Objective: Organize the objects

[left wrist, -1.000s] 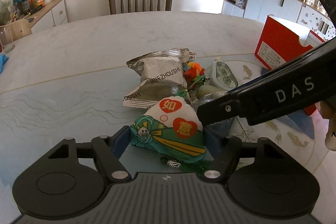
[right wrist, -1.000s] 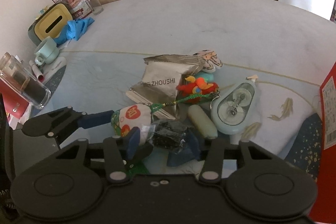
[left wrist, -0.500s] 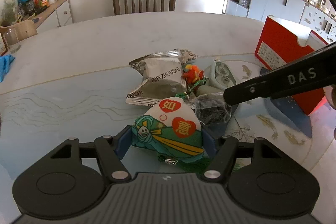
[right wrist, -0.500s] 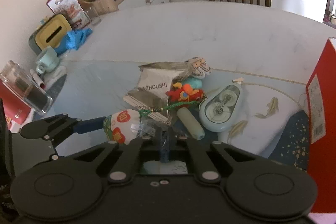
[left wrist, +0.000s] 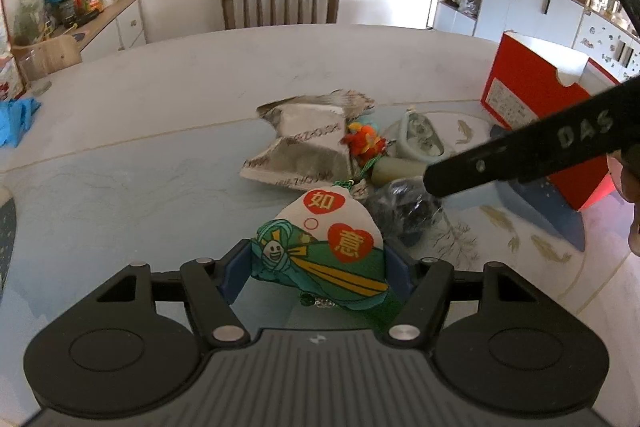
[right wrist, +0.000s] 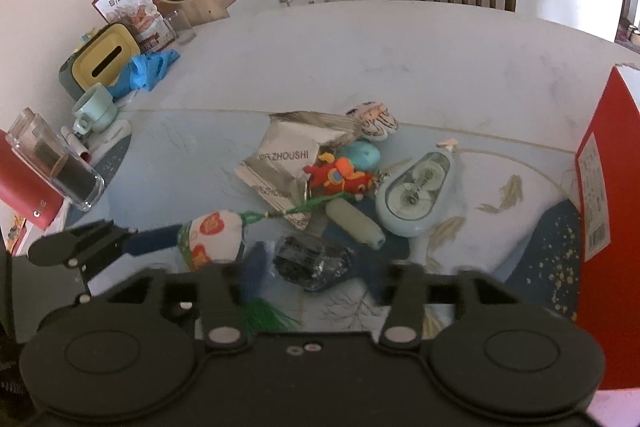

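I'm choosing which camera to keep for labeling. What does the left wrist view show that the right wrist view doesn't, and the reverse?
Only the left wrist view shows the white cabinets and the pouch's printed front. Only the right wrist view shows the mug, tissue box and striped slippers. Both show the pouch clamped in the left gripper, the open right gripper around the small dark bag, the snack packet, the red box and the chair.

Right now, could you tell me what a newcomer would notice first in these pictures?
Probably the bright embroidered pouch with red hearts, clamped in the left tool near the table's front edge. Next, the tall red box standing at the right, and the crumpled silver snack bag in the middle of the clutter.
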### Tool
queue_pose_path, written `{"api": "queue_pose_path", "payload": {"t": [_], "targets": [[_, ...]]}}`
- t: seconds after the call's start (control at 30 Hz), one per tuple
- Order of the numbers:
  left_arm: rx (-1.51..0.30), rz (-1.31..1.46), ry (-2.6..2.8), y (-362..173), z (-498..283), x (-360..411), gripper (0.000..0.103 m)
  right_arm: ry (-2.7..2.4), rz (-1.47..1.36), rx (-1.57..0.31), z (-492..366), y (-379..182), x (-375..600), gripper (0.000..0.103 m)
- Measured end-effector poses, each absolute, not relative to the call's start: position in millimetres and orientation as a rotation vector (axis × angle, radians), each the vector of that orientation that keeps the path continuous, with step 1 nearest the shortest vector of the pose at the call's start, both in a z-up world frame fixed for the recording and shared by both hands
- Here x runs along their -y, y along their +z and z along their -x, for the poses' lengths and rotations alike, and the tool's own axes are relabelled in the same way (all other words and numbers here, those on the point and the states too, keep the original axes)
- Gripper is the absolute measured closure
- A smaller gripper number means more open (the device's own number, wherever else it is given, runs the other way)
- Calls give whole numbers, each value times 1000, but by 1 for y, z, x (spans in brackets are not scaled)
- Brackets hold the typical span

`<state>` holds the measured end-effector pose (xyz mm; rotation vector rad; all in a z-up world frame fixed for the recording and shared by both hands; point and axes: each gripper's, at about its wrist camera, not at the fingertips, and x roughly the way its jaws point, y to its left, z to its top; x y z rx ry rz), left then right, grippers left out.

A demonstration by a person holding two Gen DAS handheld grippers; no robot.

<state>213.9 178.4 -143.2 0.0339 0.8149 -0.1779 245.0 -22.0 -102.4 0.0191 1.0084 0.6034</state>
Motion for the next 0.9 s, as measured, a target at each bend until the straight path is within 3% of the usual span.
{"api": "queue_pose_path", "payload": {"t": [0.3, 0.43, 0.63, 0.9], "targets": [[-831, -12, -148, -147, -208, -190, 34, 612, 30, -1041, -251, -118, -1, 37], [-839, -14, -148, -149, -206, -189, 34, 601, 59, -1064, -252, -128, -8, 43], [-837, -15, -148, -149, -206, -188, 34, 588, 70, -1062, -253, -131, -8, 63], [-821, 8, -165, -138, -204, -185, 34, 590, 64, -1022, -245, -116, 3, 72]]}}
